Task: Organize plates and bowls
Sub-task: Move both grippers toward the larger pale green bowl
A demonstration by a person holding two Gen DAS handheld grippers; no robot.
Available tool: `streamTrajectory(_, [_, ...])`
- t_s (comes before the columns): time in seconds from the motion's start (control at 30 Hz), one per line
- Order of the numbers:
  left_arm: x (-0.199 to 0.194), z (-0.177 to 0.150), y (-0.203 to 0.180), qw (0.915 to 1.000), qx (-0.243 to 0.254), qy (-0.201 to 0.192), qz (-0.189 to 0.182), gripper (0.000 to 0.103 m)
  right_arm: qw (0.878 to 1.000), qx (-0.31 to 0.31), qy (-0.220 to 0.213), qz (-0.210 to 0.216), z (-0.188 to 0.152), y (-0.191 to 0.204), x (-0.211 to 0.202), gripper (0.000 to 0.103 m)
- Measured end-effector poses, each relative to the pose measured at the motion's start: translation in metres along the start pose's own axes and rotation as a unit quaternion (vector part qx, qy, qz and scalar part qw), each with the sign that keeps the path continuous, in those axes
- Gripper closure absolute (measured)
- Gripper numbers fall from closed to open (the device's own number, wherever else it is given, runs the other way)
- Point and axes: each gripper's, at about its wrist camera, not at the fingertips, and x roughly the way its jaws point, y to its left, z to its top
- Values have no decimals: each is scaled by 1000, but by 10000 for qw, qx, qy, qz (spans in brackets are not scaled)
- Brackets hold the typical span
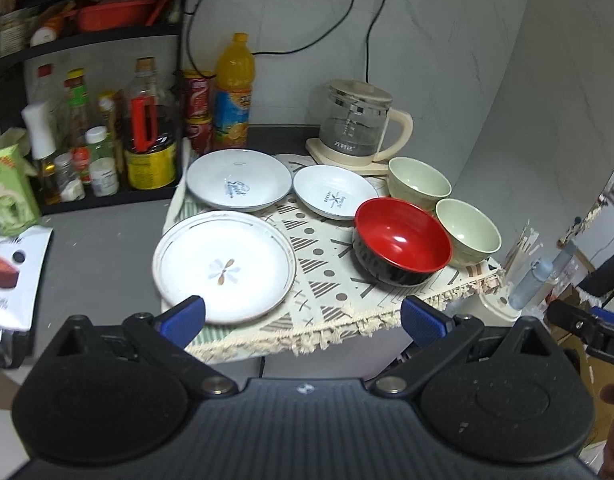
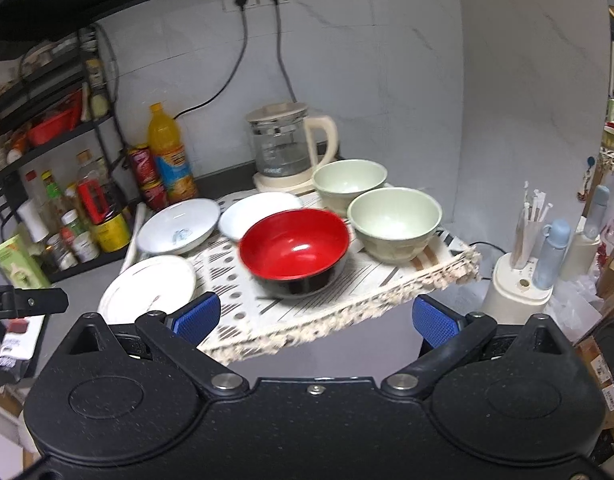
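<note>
On a patterned fringed mat (image 1: pixel 319 280) (image 2: pixel 347 284) lie three white plates: a large flower-marked plate (image 1: pixel 225 266) (image 2: pixel 147 292) at the front left, a deep plate (image 1: pixel 239 180) (image 2: pixel 179 226) behind it, and a smaller plate (image 1: pixel 335 192) (image 2: pixel 259 210). A red bowl with a black outside (image 1: pixel 401 240) (image 2: pixel 295 248) sits to the right. Two pale green bowls (image 1: pixel 419 182) (image 1: pixel 467 232) (image 2: pixel 349 180) (image 2: pixel 395 220) stand behind it. My left gripper (image 1: pixel 303 318) is open, near the large plate's front rim. My right gripper (image 2: pixel 317 316) is open before the red bowl.
A glass kettle (image 1: pixel 359 124) (image 2: pixel 283 148) stands at the back of the counter. Bottles, cans and jars (image 1: pixel 147 128) (image 2: pixel 163 156) crowd the left by a black shelf. A holder with sticks and a blue bottle (image 2: pixel 527 256) sits off the mat's right edge.
</note>
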Motion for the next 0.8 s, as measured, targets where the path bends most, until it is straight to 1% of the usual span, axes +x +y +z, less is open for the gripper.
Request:
streamTrajectory(0.13, [27, 15, -10, 9999, 72, 92, -67, 0, 9999, 0, -146, -53, 10, -11, 12, 0])
streamTrajectory(0.33, [66, 44, -28, 9994, 161, 206, -239, 1, 9992, 54, -214, -335, 28, -28, 36, 0])
streamTrajectory(0.47, [94, 62, -39, 9983, 223, 303, -444, 1, 9986, 44, -200, -483, 40, -35, 57, 0])
streamTrajectory(0.6, [124, 80, -49, 9976, 218, 385, -529, 1, 9980, 5, -178, -605, 52, -40, 79, 0])
streamTrajectory(0.7, [142, 92, -55, 9973, 220, 394, -585, 1, 9966, -24, -166, -804, 60, -44, 94, 0])
streamTrajectory(0.8, [158, 104, -60, 9971, 226, 384, -622, 1, 9973, 26, -71, -734, 67, -50, 110, 0])
